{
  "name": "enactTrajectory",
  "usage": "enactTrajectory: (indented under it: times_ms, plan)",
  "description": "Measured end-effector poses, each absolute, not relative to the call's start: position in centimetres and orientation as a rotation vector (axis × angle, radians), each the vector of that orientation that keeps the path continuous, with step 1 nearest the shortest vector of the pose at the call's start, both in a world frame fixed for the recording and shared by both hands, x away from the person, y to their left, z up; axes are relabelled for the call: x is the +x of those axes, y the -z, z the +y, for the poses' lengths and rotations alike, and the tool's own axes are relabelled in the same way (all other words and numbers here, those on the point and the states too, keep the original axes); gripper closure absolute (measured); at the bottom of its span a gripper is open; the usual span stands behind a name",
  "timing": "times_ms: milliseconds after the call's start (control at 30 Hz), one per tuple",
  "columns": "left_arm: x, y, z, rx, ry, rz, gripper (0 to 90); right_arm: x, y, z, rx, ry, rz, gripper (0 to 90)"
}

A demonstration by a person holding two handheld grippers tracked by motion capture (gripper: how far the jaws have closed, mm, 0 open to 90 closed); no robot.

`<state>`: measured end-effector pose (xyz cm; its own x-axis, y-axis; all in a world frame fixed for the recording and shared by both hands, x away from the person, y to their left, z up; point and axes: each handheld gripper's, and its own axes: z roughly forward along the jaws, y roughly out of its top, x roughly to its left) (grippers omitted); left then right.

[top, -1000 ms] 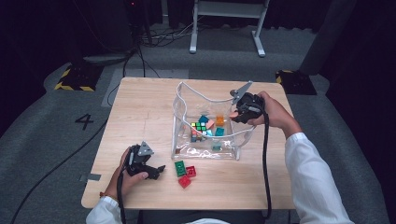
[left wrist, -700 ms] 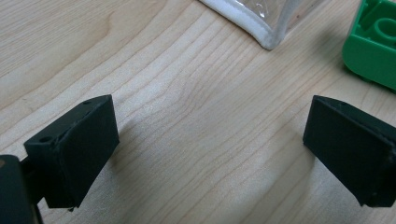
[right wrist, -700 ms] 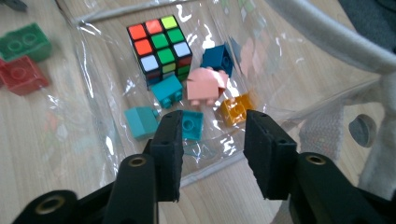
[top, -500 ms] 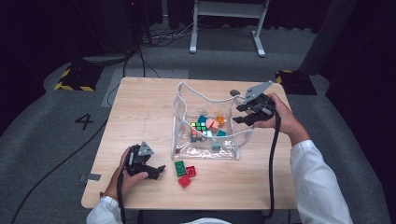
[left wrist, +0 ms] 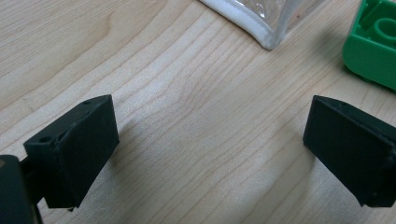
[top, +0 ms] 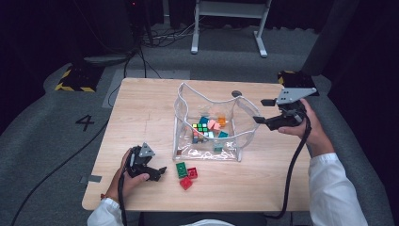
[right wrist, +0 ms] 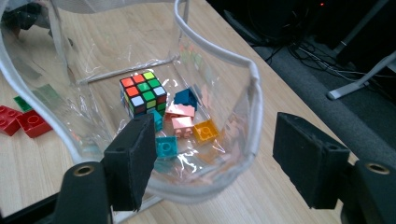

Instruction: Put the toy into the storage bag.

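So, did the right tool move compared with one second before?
Yes. In the high view the right tool has drawn back to the right, from above the clear bag and its blocks to just outside the bag's right rim, jaws open.

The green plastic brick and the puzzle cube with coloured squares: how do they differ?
The green plastic brick is one colour; the puzzle cube has squares of many colours. The brick lies on the wooden table outside the clear plastic bag; the cube sits inside it. Neither is gripped.
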<state>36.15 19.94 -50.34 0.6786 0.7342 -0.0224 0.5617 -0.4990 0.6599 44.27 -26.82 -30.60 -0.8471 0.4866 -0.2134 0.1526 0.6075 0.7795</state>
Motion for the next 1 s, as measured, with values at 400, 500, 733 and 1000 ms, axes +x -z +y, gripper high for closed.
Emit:
enactTrajectory:
  times_ms: [400,500,733,1000]
  plan:
    - [36.1,50.3,19.9,2.241,-0.345,0.992,3.4,41.7,32.3,-30.7,0.585,-1.191,2.334,22.9]
    - [36.1,50.3,19.9,2.24,-0.345,0.992,3.4,41.0,33.6,-31.2,0.598,-1.211,2.341,22.8]
    - [36.1,50.3,19.9,2.241,-0.345,0.992,3.4,39.5,38.0,-31.1,0.598,-1.2,2.407,23.3]
    - [36.1,50.3,19.9,2.241,-0.346,0.992,3.4,38.0,43.1,-29.2,0.562,-1.182,2.523,25.2]
